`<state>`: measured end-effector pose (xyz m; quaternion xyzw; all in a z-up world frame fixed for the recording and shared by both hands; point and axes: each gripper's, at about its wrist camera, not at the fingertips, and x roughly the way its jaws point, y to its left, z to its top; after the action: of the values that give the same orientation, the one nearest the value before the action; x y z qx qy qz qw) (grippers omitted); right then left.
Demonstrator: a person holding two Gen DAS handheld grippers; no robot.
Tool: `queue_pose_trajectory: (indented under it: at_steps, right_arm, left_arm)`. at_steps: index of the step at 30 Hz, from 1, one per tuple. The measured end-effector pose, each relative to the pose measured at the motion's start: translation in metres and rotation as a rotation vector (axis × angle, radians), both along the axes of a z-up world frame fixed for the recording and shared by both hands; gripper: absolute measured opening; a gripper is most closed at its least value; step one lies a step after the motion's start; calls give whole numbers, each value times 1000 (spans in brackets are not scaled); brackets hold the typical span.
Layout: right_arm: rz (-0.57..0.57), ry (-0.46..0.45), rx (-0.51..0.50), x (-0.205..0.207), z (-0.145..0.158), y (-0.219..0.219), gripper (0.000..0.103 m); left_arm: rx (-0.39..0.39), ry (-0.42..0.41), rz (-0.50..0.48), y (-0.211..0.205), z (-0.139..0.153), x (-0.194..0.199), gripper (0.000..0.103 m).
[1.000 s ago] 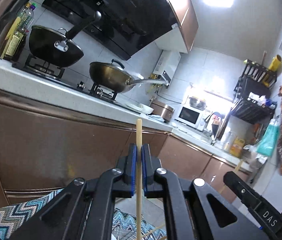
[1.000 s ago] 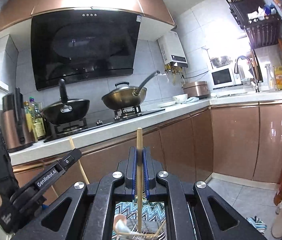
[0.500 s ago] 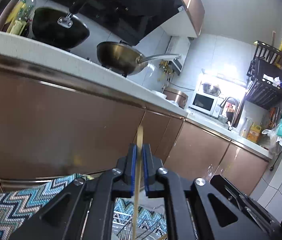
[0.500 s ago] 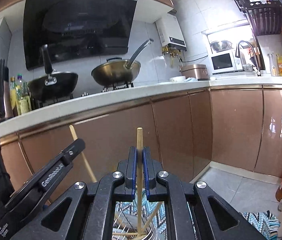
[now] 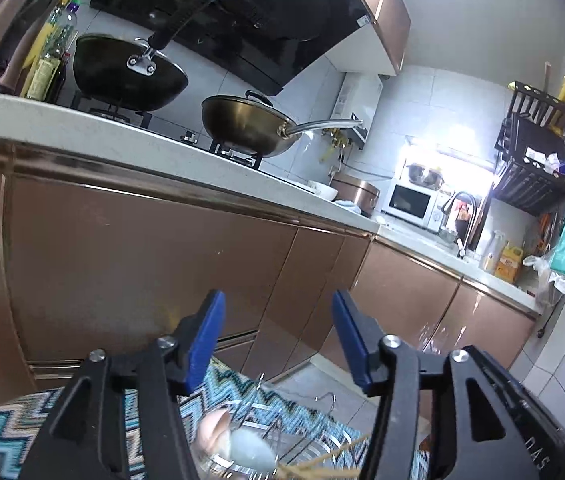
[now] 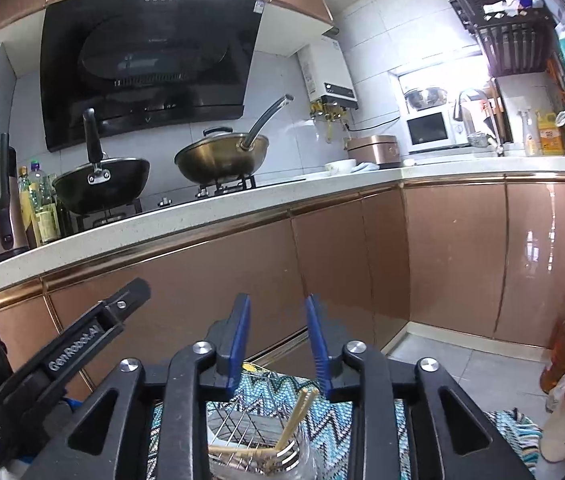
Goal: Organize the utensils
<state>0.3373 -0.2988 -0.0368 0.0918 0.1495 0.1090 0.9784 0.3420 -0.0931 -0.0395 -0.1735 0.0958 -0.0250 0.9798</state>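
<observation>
We see our left two-finger gripper [image 5: 278,336], a matte black plastic frame of angular, triangular-cutout links joined by round silver screws. Its two fingers [image 5: 206,340] are faced with flat blue pads. White letters reading "DAS" sit on the black body at the lower right edge. Our right two-finger gripper [image 6: 278,344] has the same black links, silver screws and blue pads. From its camera, the left one's black side shows white "GenRobot.AI" lettering.
</observation>
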Motion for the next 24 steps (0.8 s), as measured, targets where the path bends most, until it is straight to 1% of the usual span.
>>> queue_pose_trajectory:
  at_steps: [2,4,5,7,8,10,11,13,16,18,19,21,24]
  right_arm:
    - [-21,5,-11,-14,7,-1,39]
    - [-40,8,-19,-27,12,-2,50]
    - [-49,13,-21,-35,14,-2,52]
    - [-77,26,-27,-52,17,-3,62]
    - [-86,30,-28,-57,18,-4,65]
    - [-109,42,-26,-71,20,-5,79]
    - [-122,48,-30,-79,21,-5,82]
    - [-146,57,-42,-93,23,-5,90]
    - [-192,63,-82,-117,26,0,97]
    - [-211,66,-98,-127,26,1,99]
    - [-220,65,-104,-136,27,3,101]
    - [-240,62,-118,-147,28,5,103]
    - [-260,62,-125,-162,31,7,103]
  left_arm:
    - [31,18,2,2,6,-11,60]
    - [74,42,2,4,12,-28,62]
    - [85,49,2,5,13,-34,64]
    - [128,72,-3,7,16,-52,64]
    - [140,76,-4,7,18,-57,64]
    - [166,86,-1,10,20,-77,64]
    - [177,92,0,12,22,-85,64]
    - [200,99,0,14,25,-100,64]
    - [241,92,16,18,30,-125,65]
    - [265,89,23,19,32,-138,72]
    - [279,87,30,20,34,-148,73]
    - [301,77,48,23,37,-164,76]
    - [320,63,56,28,44,-182,80]
